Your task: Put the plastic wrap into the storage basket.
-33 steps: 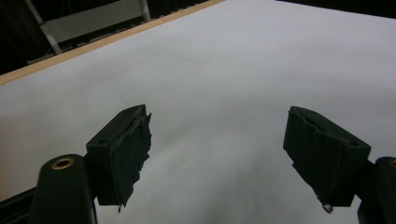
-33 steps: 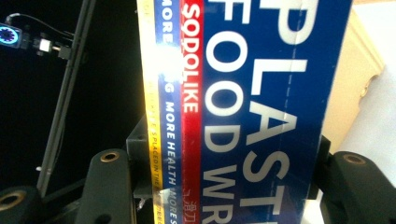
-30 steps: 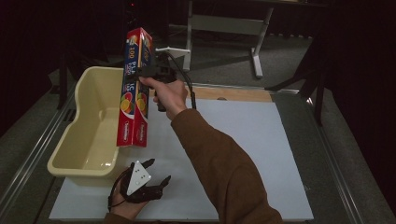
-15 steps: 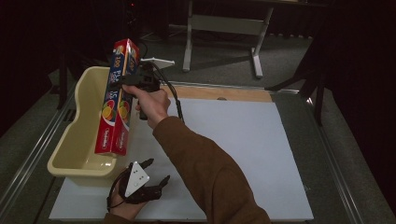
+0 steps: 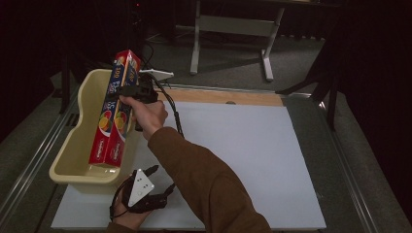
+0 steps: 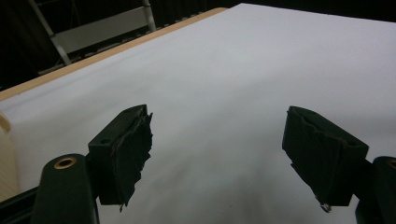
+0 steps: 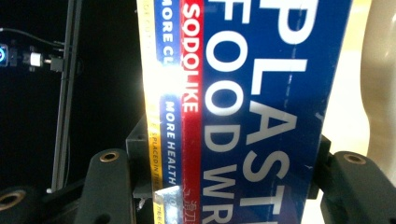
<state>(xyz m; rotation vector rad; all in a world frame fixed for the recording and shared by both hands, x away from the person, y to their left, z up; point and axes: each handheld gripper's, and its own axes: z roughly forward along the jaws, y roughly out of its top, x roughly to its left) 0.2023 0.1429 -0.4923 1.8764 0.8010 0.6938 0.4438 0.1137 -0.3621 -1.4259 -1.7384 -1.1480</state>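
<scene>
Two grippers in use: one working, one idle.
Item: plastic food wrap box [image 5: 114, 112], long red-and-blue carton with fruit pictures.
Location: leaning inside the cream plastic tub [image 5: 77, 145] at the 9 o'clock side of the white table sheet [image 5: 252, 160]; lower end down on or close to the tub floor, contact not visible.
Change: a second ago the box hung upright over the sheet beside the tub; it has since travelled toward 9 o'clock and sunk, tipping as it went.
Meaning: placement looks nearly finished; release seems the step left.
Long axis: steeply tilted, running from the 6 o'clock end in the tub up to the 12 o'clock end above the far rim.
Facing: printed broad face turned toward 3 o'clock.
Right gripper [image 5: 127, 91]: jaws clamped across the narrow sides of the box, near its upper half; lettering sits between them in the right gripper view.
Left gripper [image 5: 145, 187]: jaws spread wide, nothing between them, parked at 6 o'clock just beside the tub.
</scene>
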